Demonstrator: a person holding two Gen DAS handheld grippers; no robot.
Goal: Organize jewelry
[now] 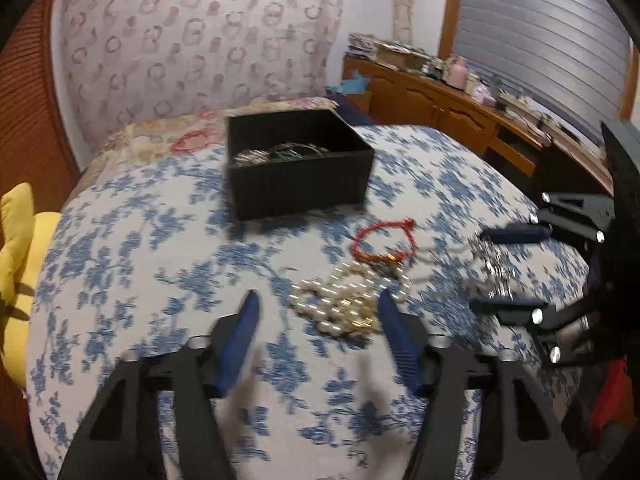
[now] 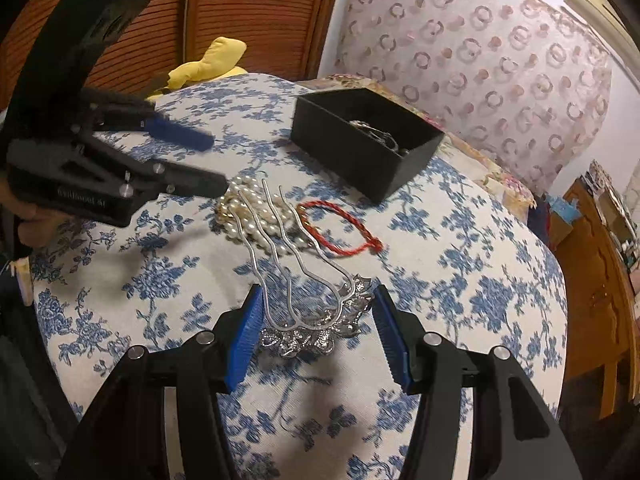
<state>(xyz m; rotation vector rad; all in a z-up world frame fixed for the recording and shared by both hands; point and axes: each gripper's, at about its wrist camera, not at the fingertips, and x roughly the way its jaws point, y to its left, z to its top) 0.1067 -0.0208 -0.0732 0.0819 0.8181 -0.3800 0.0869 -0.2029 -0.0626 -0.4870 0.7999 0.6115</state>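
A black box [image 1: 298, 176] with silver pieces inside sits on the blue-floral cushion [image 1: 160, 240]; it also shows in the right wrist view [image 2: 360, 160]. A pearl strand [image 1: 340, 300] [image 2: 248, 208] and a red cord bracelet [image 1: 384, 240] [image 2: 344, 224] lie in front of it. A silver hair comb [image 2: 308, 312] lies between the open pads of my right gripper [image 2: 316, 304]; it also shows in the left wrist view [image 1: 492, 268]. My left gripper [image 1: 316, 308] is open and empty just in front of the pearls.
A patterned chair back [image 1: 192, 40] rises behind the cushion. A yellow cloth [image 1: 20, 248] lies at its left. A wooden cabinet [image 1: 440, 108] with clutter stands to the right, and wooden slatted doors [image 2: 240, 8] stand behind.
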